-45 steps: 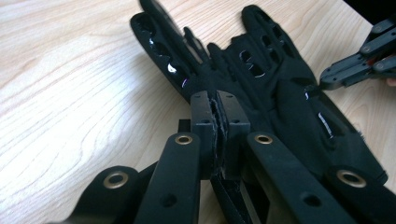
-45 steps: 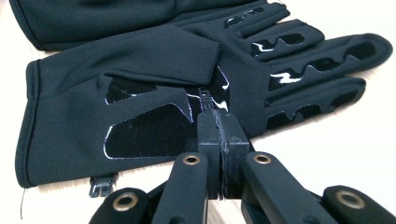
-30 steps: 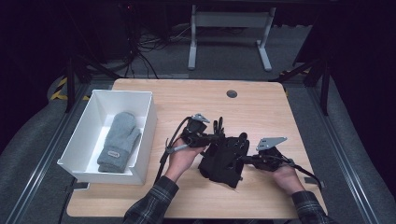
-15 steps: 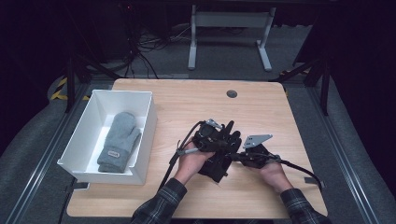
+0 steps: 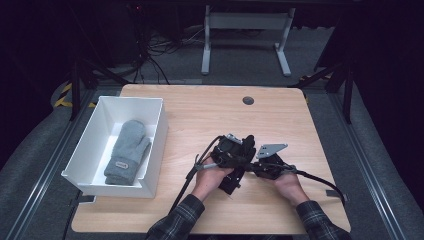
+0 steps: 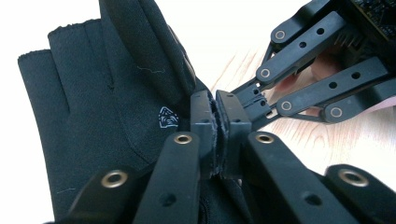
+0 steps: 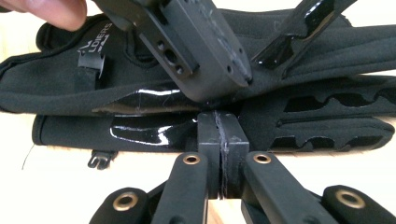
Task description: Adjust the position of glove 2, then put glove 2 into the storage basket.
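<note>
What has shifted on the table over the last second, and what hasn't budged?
Both hands drew closer together and toward the person, and the black fabric gloves came with them. The left tool and right tool are both shut at the gloves. The grey knit mitten stayed in the white plastic bin.

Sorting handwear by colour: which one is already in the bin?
The grey mitten; it lies inside the white bin. The black gloves are out on the table, gripped by both grippers.

A grey mitten (image 5: pixel 127 151) lies in a white bin (image 5: pixel 159 131) at nine o'clock on the wooden table (image 5: pixel 200 110)
</note>
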